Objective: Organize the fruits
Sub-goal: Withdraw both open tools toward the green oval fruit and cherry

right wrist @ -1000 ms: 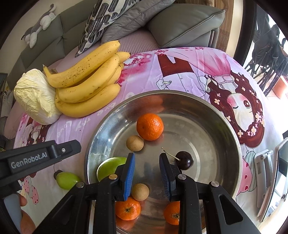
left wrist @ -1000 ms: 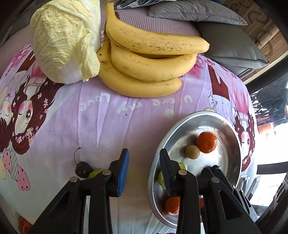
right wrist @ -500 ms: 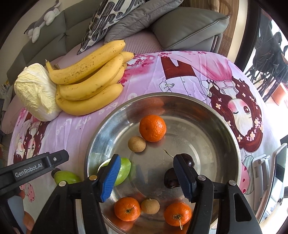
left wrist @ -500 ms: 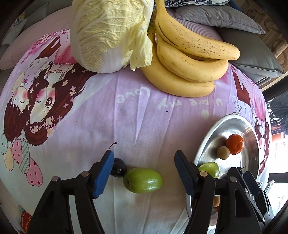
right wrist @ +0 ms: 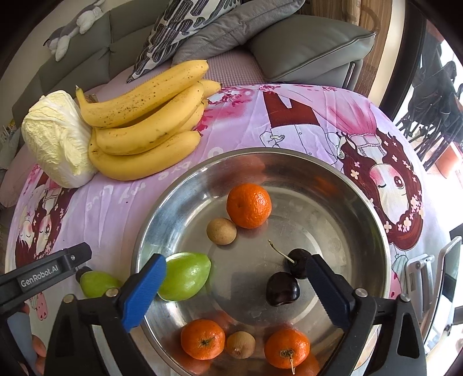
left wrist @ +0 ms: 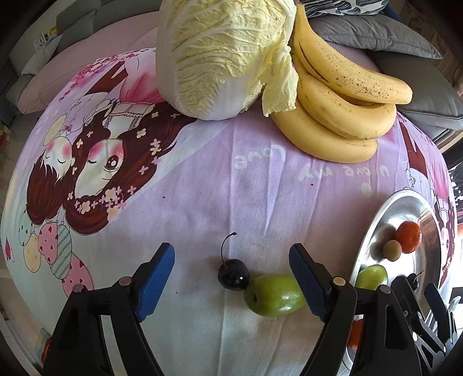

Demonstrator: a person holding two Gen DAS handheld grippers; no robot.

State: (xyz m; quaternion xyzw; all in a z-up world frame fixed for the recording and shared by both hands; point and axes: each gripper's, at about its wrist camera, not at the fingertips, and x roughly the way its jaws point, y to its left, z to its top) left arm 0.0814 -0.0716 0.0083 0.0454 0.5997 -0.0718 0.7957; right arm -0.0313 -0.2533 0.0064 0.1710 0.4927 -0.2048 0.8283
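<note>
My left tongs [left wrist: 231, 277] wide over cherry [left wrist: 233, 274]; centre, avoid green fruit [left wrist: 274, 295], pinch softly. Right tongs [right wrist: 235, 292] wide, empty, above bowl [right wrist: 373, 219].

Covered in a pink cartoon-print cloth [left wrist: 202, 185], with a pale napa cabbage [left wrist: 222, 55] at its far edge. Behind, a grey sofa [right wrist: 306, 49] with a patterned pillow [right wrist: 179, 29], a grey cushion [right wrist: 231, 26] and a plush toy [right wrist: 75, 29] on top.
</note>
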